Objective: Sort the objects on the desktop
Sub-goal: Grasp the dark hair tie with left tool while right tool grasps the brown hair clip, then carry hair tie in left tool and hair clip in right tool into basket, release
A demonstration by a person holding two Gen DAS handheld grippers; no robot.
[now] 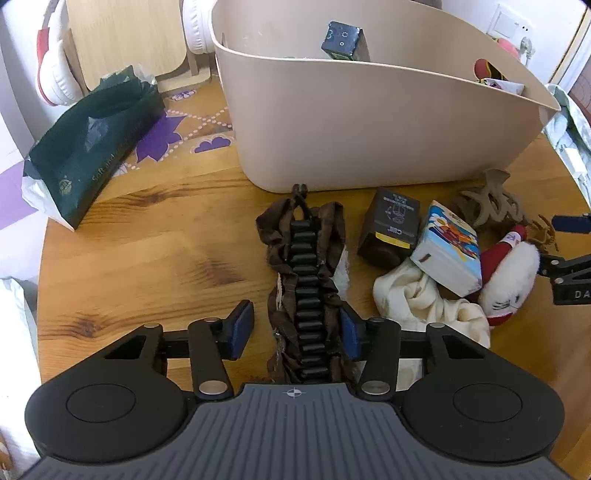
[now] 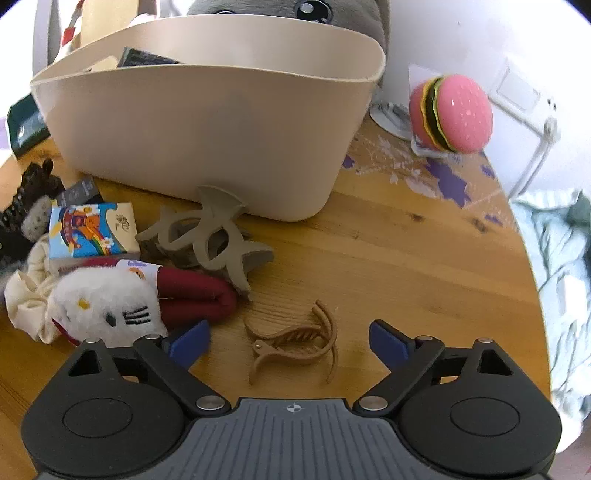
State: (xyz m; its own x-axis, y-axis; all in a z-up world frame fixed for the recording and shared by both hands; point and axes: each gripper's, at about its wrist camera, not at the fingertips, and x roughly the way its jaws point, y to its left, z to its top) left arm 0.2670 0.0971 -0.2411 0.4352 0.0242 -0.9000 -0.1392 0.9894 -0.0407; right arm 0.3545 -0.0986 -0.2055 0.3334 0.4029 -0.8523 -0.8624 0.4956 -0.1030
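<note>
Brown hair band (image 1: 306, 284) on wooden table (image 1: 166, 240), long axis running near to far, between parted pads of left gripper (image 1: 295, 328); left pad clear, right pad at the fabric edge, not clenched. Small tan hair clip (image 2: 295, 343) centred between wide-open right gripper (image 2: 290, 338). Beige bin (image 1: 369, 122) just beyond.

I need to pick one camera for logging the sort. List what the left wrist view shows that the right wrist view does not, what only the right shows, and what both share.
Only the left wrist view: the green tissue pack fully in view, white headphones, and the left claw open around the brown hair band.

Only the right wrist view: the burger toy, the small tan hair clip lying between the open right claw's fingers, and a grey plush behind the bin.

Both: the beige bin, colourful card box, white plush, large grey hair clip, wooden table.
</note>
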